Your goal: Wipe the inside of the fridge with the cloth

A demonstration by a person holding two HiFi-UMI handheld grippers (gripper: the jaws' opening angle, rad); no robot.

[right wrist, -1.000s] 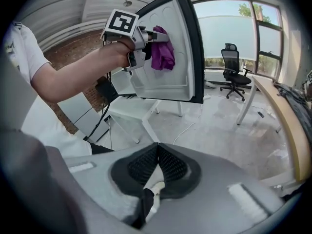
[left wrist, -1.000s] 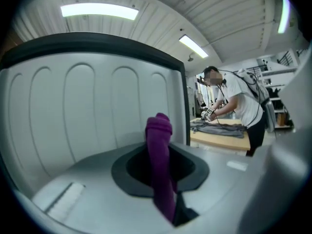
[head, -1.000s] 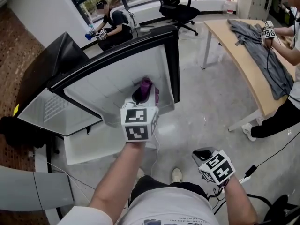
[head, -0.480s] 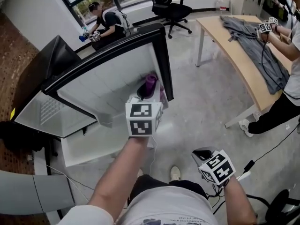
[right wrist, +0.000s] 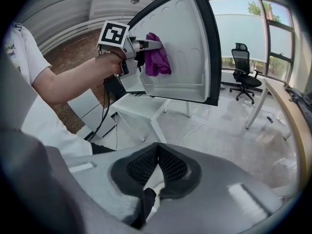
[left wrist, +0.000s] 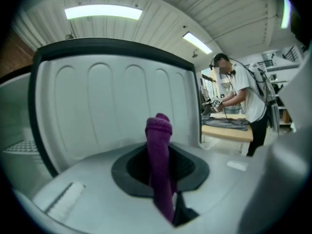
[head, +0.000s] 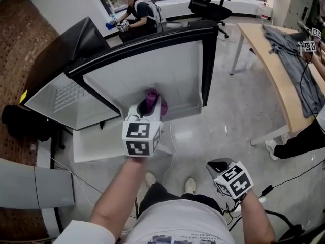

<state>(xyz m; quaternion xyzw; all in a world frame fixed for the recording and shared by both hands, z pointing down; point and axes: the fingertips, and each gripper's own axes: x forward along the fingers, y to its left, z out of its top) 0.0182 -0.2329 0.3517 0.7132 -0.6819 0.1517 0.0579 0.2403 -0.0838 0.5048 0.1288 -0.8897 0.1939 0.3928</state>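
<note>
The left hand-held gripper (head: 148, 111) pinches a purple cloth (left wrist: 159, 145) by a bunched fold; it looks soft, light and floppy, held near the fridge door (head: 167, 75). The right hand-held gripper (right wrist: 156, 172) hangs clenched, empty.

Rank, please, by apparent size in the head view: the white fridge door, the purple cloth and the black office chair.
White fridge door
black office chair
purple cloth
The chair is farther off.

cloth (head: 151, 100) before fridge door (head: 152, 67), perhaps touching it
</note>
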